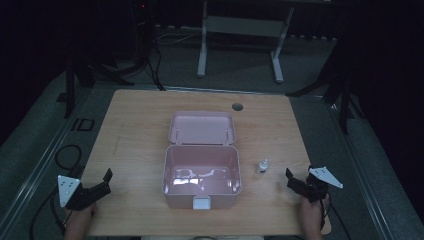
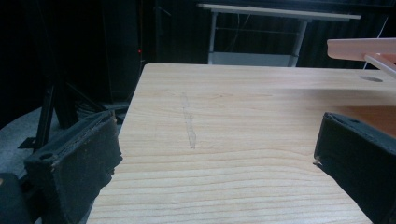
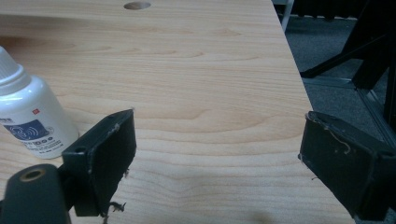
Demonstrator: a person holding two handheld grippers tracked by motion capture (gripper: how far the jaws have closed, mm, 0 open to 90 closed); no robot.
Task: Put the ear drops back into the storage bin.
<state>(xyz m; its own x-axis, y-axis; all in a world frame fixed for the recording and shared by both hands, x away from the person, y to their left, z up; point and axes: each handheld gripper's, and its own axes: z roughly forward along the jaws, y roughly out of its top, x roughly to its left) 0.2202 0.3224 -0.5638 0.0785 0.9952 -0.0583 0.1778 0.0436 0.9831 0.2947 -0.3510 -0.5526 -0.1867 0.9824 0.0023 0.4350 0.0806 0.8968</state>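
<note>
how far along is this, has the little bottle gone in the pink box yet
Done: the pink box stands open, lid back, nothing seen inside. In hand: nothing; the right gripper and left gripper are both open. Left: the white bottle stands on the table beside the box.

The room is dark, and most of the light falls on a wooden table (image 1: 140, 130) in the middle. The table top is pale brown with wavy lines in the wood. It has a small round hole (image 1: 237, 106) near its far edge. The floor (image 1: 310, 60) is grey and looks like carpet. Behind the table stands a white frame with two legs (image 1: 239, 45) on long feet. Black cables (image 1: 155, 70) lie on the floor at the back left, and one more black cable (image 1: 67, 155) curls on the floor at the left. Dark stand legs (image 1: 345, 95) lean at the right. A tiny red light (image 1: 143, 6) glows far back.
</note>
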